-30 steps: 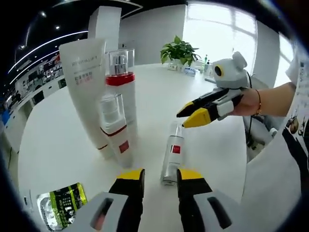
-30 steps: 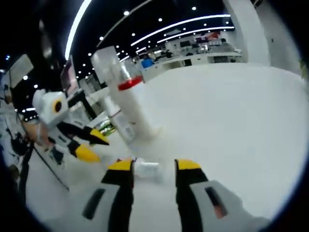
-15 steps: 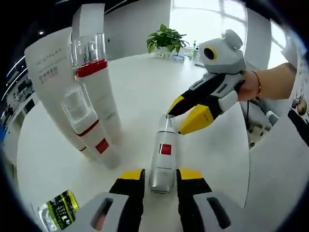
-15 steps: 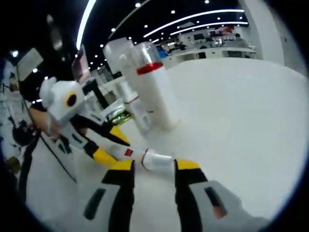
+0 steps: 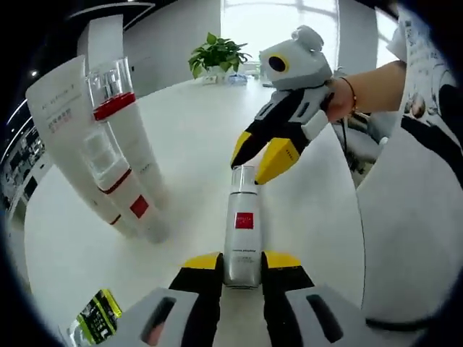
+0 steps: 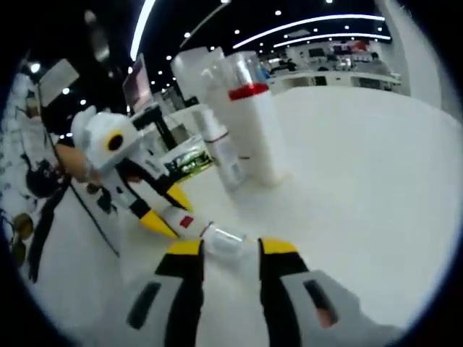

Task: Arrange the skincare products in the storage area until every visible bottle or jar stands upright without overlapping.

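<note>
1. Left gripper (image 5: 242,262): we have its yellow-tipped jaws either side of the base of the lying bottle (image 5: 242,235), close against it, though we cannot tell if they are actually pinching.
2. Right gripper (image 5: 255,159) comes in from 1 o'clock in the left gripper view; its jaws stand parted around the bottle's clear cap, touching or nearly so.
3. We judge the step in hand to be raising this last fallen bottle (the others already stand).
4. Next, we think both grippers must close firmly, then the cap end must swing up while the base stays planted, landing clear of its neighbours.
5. At 10 o'clock stands the upright group: a tall tube (image 5: 64,123), a red-banded bottle (image 5: 123,152) and a smaller bottle (image 5: 112,181) in front, close together.
6. The lying bottle is slim and silvery-white, with a red square label and a clear cap; in the right gripper view it (image 6: 206,231) lies crosswise just beyond the jaws.
7. A green packet (image 5: 98,316) lies at 7 o'clock, well apart.
</note>
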A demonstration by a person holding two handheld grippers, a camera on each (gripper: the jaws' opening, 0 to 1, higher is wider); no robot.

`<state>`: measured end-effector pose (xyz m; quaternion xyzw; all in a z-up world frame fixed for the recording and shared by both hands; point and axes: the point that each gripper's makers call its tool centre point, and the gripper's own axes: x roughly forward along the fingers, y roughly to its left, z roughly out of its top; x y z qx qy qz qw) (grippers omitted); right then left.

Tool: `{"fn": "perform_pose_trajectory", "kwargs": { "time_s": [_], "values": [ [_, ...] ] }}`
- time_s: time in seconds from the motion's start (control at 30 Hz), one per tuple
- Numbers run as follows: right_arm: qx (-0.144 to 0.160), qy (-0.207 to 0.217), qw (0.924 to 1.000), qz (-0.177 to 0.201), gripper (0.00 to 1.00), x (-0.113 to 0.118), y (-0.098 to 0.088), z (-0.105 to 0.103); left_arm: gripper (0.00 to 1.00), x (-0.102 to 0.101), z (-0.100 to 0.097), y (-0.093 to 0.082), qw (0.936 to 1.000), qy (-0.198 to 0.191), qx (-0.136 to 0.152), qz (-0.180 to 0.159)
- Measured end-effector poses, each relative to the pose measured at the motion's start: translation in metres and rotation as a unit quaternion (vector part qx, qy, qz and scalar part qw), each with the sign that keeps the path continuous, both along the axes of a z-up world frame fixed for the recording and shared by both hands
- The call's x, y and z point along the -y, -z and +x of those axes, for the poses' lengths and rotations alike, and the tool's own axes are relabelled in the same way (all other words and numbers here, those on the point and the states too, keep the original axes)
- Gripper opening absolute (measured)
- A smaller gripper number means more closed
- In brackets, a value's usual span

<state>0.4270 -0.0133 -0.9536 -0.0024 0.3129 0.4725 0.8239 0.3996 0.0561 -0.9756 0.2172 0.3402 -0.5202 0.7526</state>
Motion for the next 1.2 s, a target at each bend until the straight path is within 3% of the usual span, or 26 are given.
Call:
{"fn": "perform_pose_trajectory", "kwargs": {
  "time_s": [0.23,0.33,0.43,0.47,0.6,1.03,1.2],
  "values": [
    [0.028,-0.083,0.9945,-0.057,0.32,-0.012,0.014,-0.019,0.20,-0.008,-0.008,0.000,0.9986,0.052,0.000,0.014],
    [0.046,-0.096,0.9916,-0.074,0.28,-0.013,0.016,-0.019,0.20,-0.009,-0.013,0.000,0.9980,0.063,-0.008,0.009],
    [0.040,-0.102,0.9911,-0.076,0.24,-0.014,0.017,-0.021,0.20,-0.011,-0.013,0.000,0.9984,0.055,-0.010,-0.001],
    [0.054,-0.113,0.9888,-0.081,0.23,-0.014,0.016,-0.020,0.20,-0.011,-0.013,0.000,0.9985,0.053,-0.010,-0.005],
    [0.055,-0.112,0.9878,-0.093,0.22,-0.014,0.014,-0.021,0.20,-0.012,-0.014,-0.001,0.9986,0.051,-0.005,-0.007],
    [0.091,-0.119,0.9863,-0.069,0.22,-0.024,-0.031,-0.010,0.19,-0.015,-0.006,-0.003,0.9993,0.006,0.007,-0.037],
    [0.105,-0.123,0.9861,-0.037,0.22,-0.036,-0.053,-0.011,0.19,-0.016,-0.006,-0.002,0.9988,-0.002,0.003,-0.048]
  ]
}}
